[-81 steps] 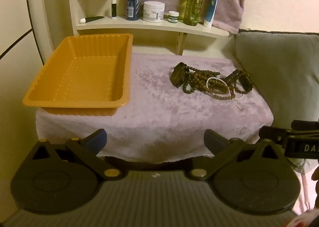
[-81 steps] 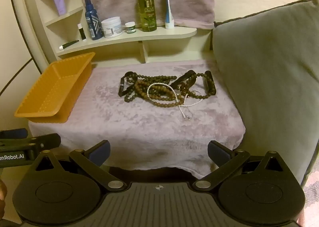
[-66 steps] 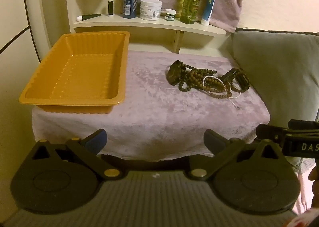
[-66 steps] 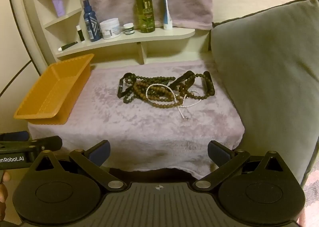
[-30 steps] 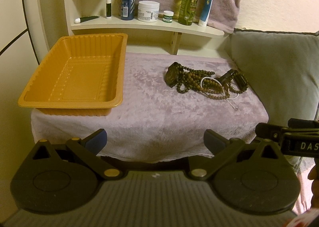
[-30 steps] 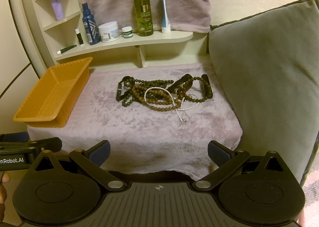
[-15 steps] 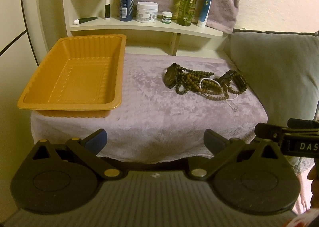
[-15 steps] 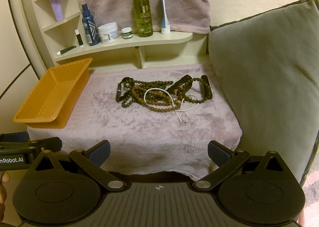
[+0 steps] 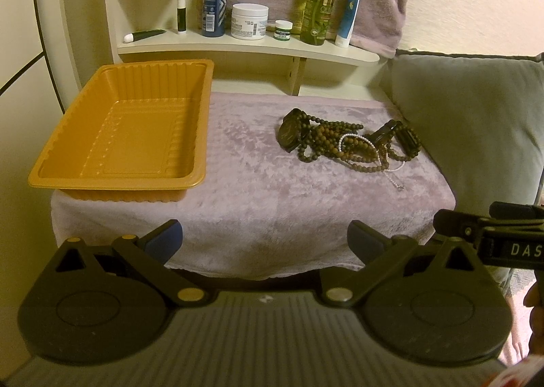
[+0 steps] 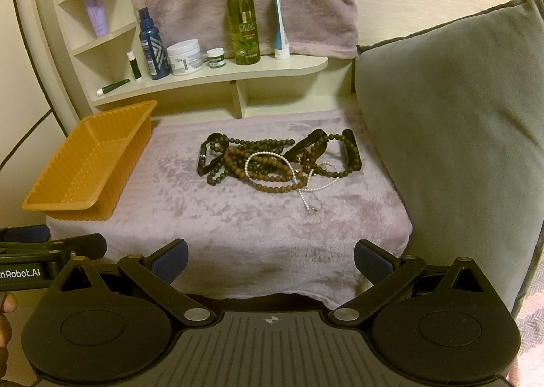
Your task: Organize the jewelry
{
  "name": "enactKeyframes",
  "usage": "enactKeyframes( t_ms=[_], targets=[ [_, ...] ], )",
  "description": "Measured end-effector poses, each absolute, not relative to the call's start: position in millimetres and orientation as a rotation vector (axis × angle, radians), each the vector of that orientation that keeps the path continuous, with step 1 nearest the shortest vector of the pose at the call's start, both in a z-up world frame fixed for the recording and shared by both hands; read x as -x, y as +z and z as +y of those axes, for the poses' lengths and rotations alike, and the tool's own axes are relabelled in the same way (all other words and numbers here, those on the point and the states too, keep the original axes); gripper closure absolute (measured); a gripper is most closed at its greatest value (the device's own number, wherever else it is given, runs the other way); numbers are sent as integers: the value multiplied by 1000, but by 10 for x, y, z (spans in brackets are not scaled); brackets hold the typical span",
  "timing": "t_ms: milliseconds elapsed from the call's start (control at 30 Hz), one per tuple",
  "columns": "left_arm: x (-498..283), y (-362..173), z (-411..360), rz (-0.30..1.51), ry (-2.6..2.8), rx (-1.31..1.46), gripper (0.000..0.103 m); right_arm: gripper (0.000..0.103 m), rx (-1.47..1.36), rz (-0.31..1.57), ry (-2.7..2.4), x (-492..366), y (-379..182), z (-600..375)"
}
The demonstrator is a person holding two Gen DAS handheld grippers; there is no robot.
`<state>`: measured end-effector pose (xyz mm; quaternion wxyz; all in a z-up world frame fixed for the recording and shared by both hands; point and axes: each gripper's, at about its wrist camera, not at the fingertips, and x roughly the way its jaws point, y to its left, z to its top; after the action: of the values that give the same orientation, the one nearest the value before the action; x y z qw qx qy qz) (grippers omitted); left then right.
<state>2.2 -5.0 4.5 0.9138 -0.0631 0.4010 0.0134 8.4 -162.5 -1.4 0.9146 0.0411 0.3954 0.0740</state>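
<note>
A tangled pile of jewelry [image 9: 346, 144] lies on the right part of a lilac towel-covered stand [image 9: 258, 190]: dark and brown bead strings, a thin white pearl strand and dark bangles. The pile also shows in the right wrist view [image 10: 275, 162]. An empty orange plastic tray [image 9: 129, 128] sits on the left of the stand, also in the right wrist view [image 10: 88, 162]. My left gripper [image 9: 265, 241] is open and empty, short of the stand's front edge. My right gripper [image 10: 270, 259] is open and empty, also short of the front edge.
A cream shelf [image 9: 244, 45] behind the stand holds bottles, jars and tubes, with a pink towel hanging behind. A grey cushion [image 10: 452, 149] presses against the stand's right side. The right gripper's side shows at the right edge of the left wrist view [image 9: 493, 237].
Both views have drifted slightly back and up over the last seconds, so the stand sits a little lower and farther. Nothing on the stand has moved. Both grippers stay open.
</note>
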Motion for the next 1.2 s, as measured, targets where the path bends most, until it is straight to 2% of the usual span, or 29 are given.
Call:
enactKeyframes(
  t_ms=[700, 867, 1200],
  targets=[
    [-51, 107, 9, 808, 41, 161, 1, 0, -105, 785, 158, -99, 59, -1664],
    [-50, 156, 255, 771, 77, 193, 4, 0, -153, 764, 171, -156, -5, -1689],
    [9, 129, 1217, 694, 223, 249, 5, 0, -104, 697, 211, -304, -117, -1528]
  ],
)
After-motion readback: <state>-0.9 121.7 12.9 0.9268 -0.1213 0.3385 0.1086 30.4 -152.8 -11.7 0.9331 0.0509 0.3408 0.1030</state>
